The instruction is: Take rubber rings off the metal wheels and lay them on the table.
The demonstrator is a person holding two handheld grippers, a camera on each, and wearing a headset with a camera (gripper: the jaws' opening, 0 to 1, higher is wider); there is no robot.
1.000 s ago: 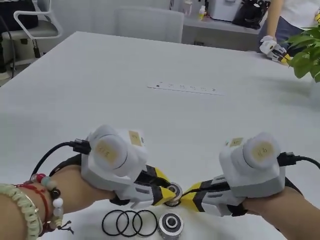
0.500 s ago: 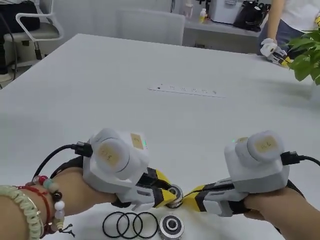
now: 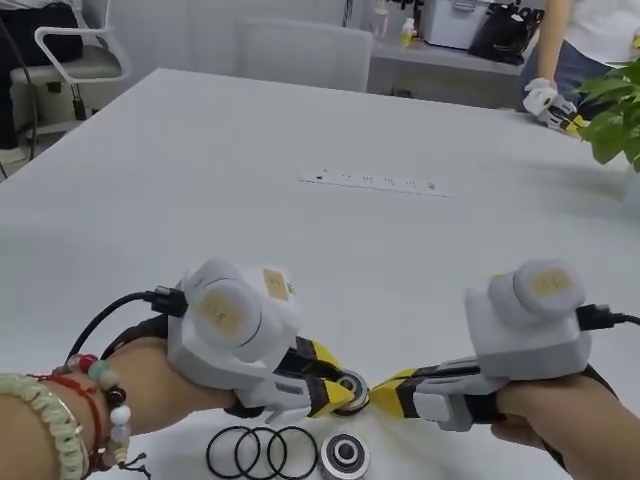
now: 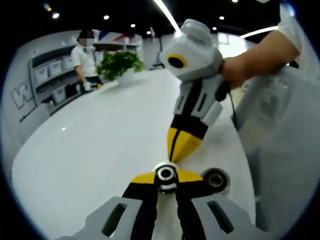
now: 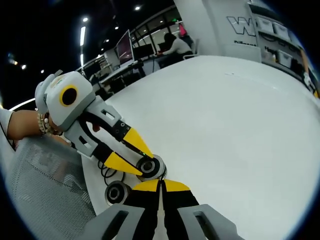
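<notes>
The left gripper (image 4: 168, 178) has its yellow-tipped jaws closed part-way around a metal wheel (image 4: 166, 173), clamping it by the rim just above the table (image 3: 300, 250). The right gripper (image 5: 161, 186) faces it, with its jaws pressed together into a single point whose tip sits against the edge of that wheel. It may be pinching a ring there, but I cannot tell, because nothing dark shows between the tips.

Nearer the person, a second wheel (image 3: 345, 455) stands on the table just beside the held one. Beside that, three black rubber rings (image 3: 260, 452) lie flat in a row, overlapping one another like links.

I judge the task to be under way but not finished. Three rings are already off and laid down, and the held wheel looks like the one being stripped now. Whether the second wheel has any rubber left on it is too small to make out.

The rings rest straight on the bare white tabletop, not in a tray or a bin. Further out are a long strip set into the table, a potted plant at the far corner, and a person standing beyond it.
</notes>
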